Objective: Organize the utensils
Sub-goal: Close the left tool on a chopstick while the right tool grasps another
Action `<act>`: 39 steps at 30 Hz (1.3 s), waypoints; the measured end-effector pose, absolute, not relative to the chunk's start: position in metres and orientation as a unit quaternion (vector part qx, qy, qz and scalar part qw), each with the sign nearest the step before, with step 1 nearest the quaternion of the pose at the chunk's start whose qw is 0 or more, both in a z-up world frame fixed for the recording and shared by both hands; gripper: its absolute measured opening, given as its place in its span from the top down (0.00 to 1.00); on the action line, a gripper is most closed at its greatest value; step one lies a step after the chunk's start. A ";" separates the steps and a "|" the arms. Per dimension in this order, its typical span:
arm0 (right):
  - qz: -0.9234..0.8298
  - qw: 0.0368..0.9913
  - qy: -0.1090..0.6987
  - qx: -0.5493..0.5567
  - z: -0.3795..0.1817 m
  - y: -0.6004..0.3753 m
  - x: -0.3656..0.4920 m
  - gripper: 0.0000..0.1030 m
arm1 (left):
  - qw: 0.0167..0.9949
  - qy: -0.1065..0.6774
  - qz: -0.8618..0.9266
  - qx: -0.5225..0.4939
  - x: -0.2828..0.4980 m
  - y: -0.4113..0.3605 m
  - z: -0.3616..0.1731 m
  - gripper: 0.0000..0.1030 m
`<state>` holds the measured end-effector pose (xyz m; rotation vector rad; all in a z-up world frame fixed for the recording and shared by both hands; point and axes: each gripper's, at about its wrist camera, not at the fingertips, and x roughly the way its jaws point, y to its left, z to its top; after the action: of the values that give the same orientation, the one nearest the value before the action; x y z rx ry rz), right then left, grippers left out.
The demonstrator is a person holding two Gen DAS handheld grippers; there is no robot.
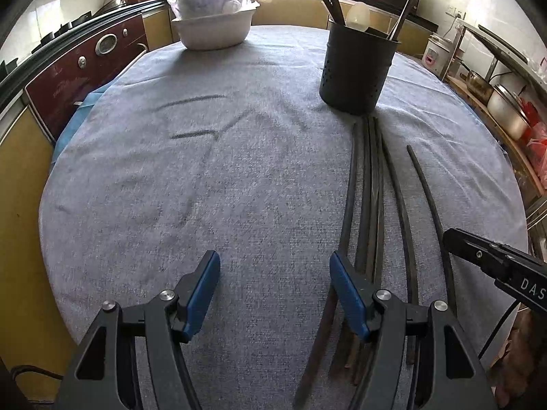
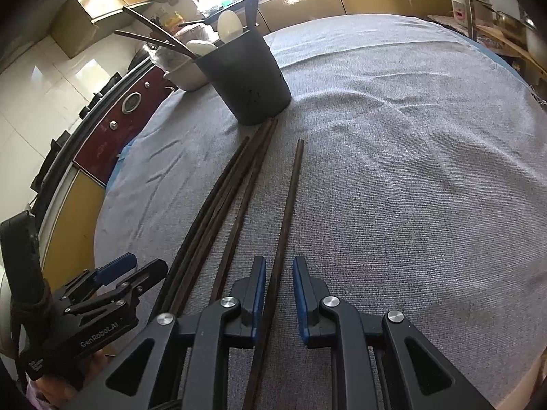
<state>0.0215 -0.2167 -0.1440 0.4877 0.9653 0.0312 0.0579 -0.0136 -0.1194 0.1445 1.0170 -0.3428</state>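
Note:
A black perforated utensil holder stands on the grey tablecloth, with chopsticks and white spoons in it. Several dark chopsticks lie side by side in front of it. One single chopstick lies apart on their right. My right gripper straddles its near end. The jaws stand narrowly apart and the right pad is clear of the stick. My left gripper hovers open over bare cloth just left of the bundle, holding nothing. It also shows at the lower left of the right wrist view.
A white basin with bagged items sits at the far side of the round table. A dark red appliance and yellow cabinets lie beyond the left edge. A rice cooker and pots on a shelf stand to the right.

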 end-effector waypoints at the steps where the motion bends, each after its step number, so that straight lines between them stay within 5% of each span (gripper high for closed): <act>1: 0.015 0.857 0.459 0.233 -0.144 -0.217 0.021 0.81 | 0.857 0.484 -0.165 0.072 0.060 -0.016 -0.119 0.34; 27: -0.047 0.827 0.529 0.184 -0.137 -0.221 0.109 0.81 | 0.835 0.500 -0.197 0.116 0.146 -0.081 -0.123 0.32; 35: -0.053 0.829 0.536 0.150 -0.138 -0.223 0.123 0.93 | 0.839 0.487 -0.210 0.122 0.161 -0.095 -0.124 0.33; 38: -0.051 0.832 0.533 0.144 -0.138 -0.222 0.123 0.93 | 0.840 0.478 -0.222 0.128 0.162 -0.098 -0.123 0.52; 39: -0.051 0.834 0.532 0.139 -0.138 -0.220 0.123 0.93 | 0.840 0.475 -0.227 0.131 0.162 -0.099 -0.122 0.66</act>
<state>0.1229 -0.2204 -0.1376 0.2946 1.1269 -0.1085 0.1618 -0.0991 -0.1221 0.2772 1.0052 -0.4791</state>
